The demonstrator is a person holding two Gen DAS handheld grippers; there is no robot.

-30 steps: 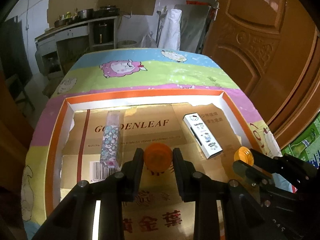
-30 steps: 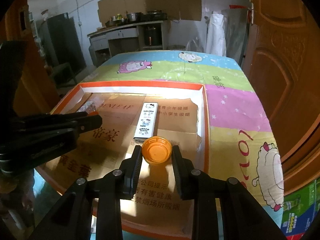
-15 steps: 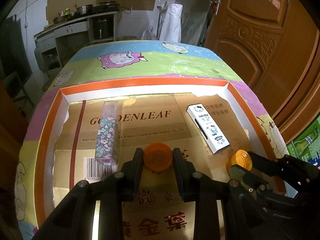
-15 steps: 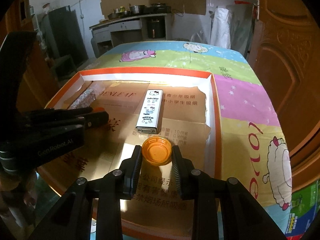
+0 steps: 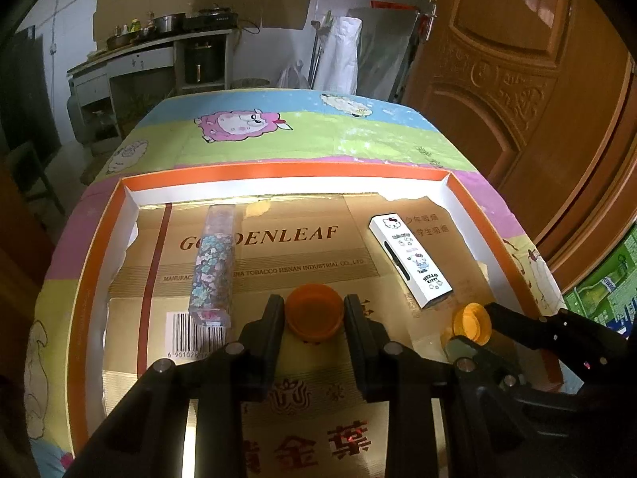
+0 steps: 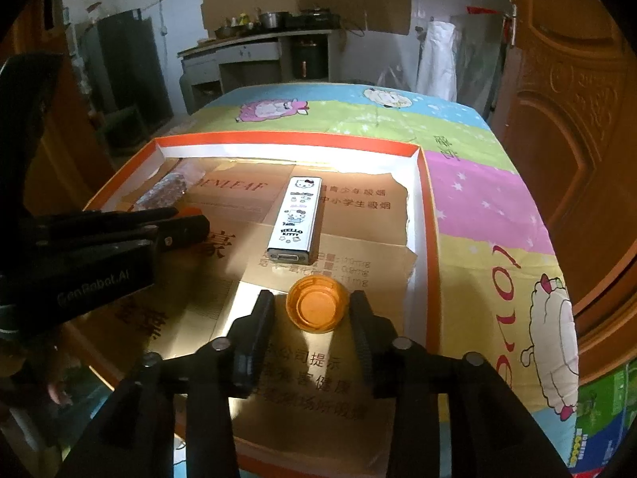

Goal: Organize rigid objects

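Right gripper (image 6: 312, 310) jaws now opening, pads off its orange cap (image 6: 317, 303) they clamped before, left gripper (image 5: 314, 314) unchanged, gripping the other orange cap (image 5: 314, 310), tray (image 5: 278, 170) contents unmoved

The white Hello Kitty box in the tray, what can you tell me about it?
The white box is long, slim and rectangular, glossy, printed with cartoon cats and the words HELLO KITTY. Its near end has a grey face with a dark slot. It lies flat on the cardboard lining of the orange-rimmed tray, toward the tray's right side. Nothing grips it; an orange cap sits just in front, apart from it.
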